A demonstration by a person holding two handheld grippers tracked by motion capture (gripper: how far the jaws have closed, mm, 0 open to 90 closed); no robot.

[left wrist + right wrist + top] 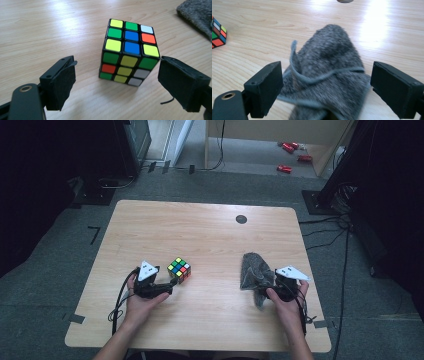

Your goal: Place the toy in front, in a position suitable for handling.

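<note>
A scrambled puzzle cube [179, 269] stands on the wooden table [200, 230], left of centre. My left gripper [171, 287] sits just in front of it, open, and in the left gripper view the cube [128, 53] rests beyond the jaws, untouched. A crumpled grey cloth [254, 272] lies right of centre. My right gripper [260, 296] is at the cloth's near edge, open. In the right gripper view the cloth [329, 75] bunches up between the spread pads without being pinched. The cube's corner [218, 33] shows at the left edge there.
A small dark round mark [241, 219] sits near the table's far edge. Cables trail from both grippers toward the near table edge. Red objects [290, 155] lie on the floor beyond the table, near a wooden unit.
</note>
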